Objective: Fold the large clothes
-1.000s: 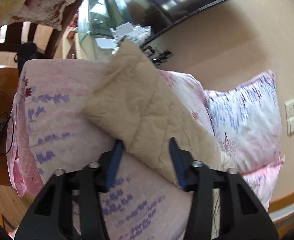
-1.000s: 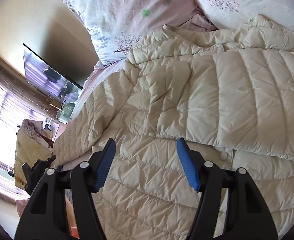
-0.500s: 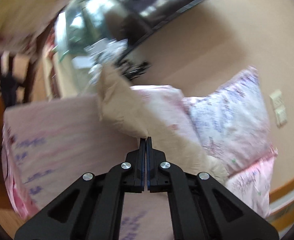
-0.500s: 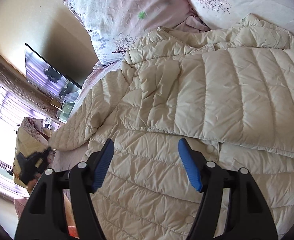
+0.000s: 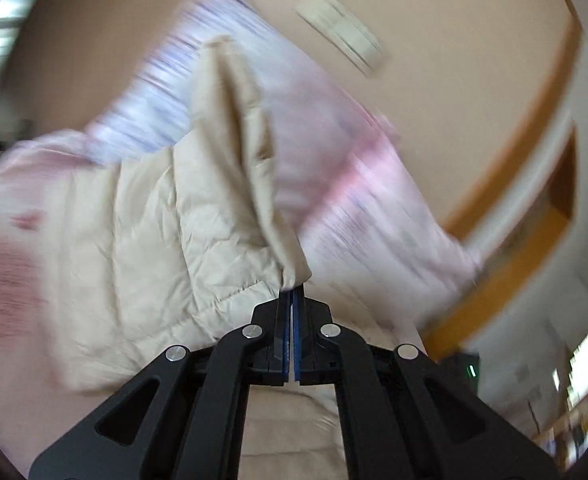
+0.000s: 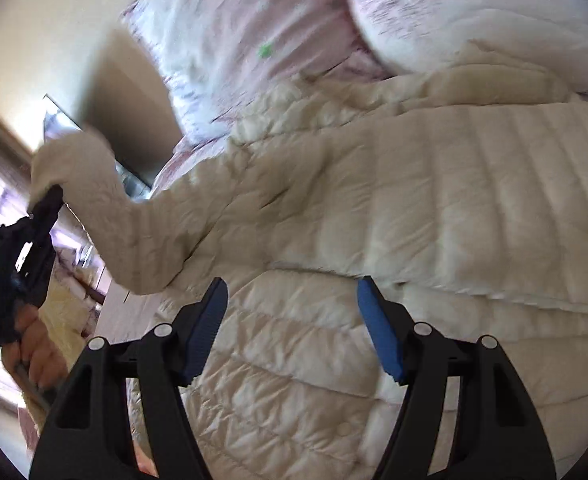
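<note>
A cream quilted down jacket [image 6: 414, 220] lies spread on the bed. My left gripper [image 5: 292, 294] is shut on the cuff of its sleeve [image 5: 233, 152] and holds the sleeve lifted off the bed. In the right wrist view the left gripper [image 6: 45, 204] is at the far left with the raised sleeve [image 6: 105, 208] hanging from it. My right gripper [image 6: 294, 320] is open and empty, hovering above the jacket's body.
Floral pink and white pillows [image 6: 253, 32] lie at the head of the bed, against a beige wall [image 5: 434, 8] with a switch plate [image 5: 342, 32]. A wooden headboard edge [image 5: 506, 256] is at the right. A wall TV [image 6: 57, 120] hangs at the left.
My left gripper closed on the sleeve cuff, then lifted it and swung toward the pillows. My right gripper stayed open over the jacket with a slight shift.
</note>
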Demonstrator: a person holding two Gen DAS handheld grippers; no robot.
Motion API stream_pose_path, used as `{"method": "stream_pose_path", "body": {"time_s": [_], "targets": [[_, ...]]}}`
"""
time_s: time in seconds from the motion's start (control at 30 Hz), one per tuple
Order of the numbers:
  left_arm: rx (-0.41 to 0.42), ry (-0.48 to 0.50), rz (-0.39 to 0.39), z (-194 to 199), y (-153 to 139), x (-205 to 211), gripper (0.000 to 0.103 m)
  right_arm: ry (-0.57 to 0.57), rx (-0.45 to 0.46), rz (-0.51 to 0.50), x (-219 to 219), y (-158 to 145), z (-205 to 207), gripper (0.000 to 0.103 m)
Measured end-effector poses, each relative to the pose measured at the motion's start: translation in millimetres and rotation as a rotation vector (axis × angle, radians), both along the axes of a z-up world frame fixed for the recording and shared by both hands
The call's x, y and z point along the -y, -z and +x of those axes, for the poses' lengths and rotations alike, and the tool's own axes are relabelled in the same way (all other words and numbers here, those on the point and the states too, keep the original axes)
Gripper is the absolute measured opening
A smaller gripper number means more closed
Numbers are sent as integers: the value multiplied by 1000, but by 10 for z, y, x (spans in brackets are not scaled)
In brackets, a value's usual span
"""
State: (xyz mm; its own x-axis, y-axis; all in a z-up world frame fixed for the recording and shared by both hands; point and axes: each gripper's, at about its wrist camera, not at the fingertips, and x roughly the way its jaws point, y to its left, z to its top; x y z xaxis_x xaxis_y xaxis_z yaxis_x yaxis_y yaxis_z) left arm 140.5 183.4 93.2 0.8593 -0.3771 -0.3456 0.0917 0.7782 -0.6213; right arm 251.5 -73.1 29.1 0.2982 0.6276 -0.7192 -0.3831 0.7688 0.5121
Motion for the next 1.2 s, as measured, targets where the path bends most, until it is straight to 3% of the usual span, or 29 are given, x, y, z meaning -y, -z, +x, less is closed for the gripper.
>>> {"method": "stream_pose_path", "body": {"time_s": [0.17,0.27,0.3,0.33,0.37,0.4,0.43,0.47,0.63,0.83,1.07,1.13,1.2], "targets": [[-144,284,65,407,436,977,0,175,-22,-49,473,136,198,68],[-207,365,71,442,612,1157,0,243,-65,-34,733,226,286,68],[-208,373,71,416,632,1156,4,258,-75,-21,807,239,312,68],[-199,374,75,367,633,1135,11,269,-82,-9,859,243,331,68],[-186,370,72,322,615,1085,36,275,-88,5,900,243,347,68],[-175,352,70,283,586,1030,70,279,-98,29,941,244,367,68],[-160,324,70,264,550,993,80,272,-109,61,963,247,383,68],[-126,286,80,172,492,877,84,262,-121,89,958,242,395,68],[-141,156,173,-29,343,496,84,221,-198,175,871,311,429,62],[-274,37,308,-278,559,35,84,207,-335,368,948,463,425,61],[-329,16,326,-400,714,-163,84,184,-451,596,1008,614,418,62],[-331,15,327,-417,731,-184,84,185,-458,615,1024,626,420,63],[-336,17,326,-404,743,-189,84,198,-436,565,1019,605,423,63]]}}
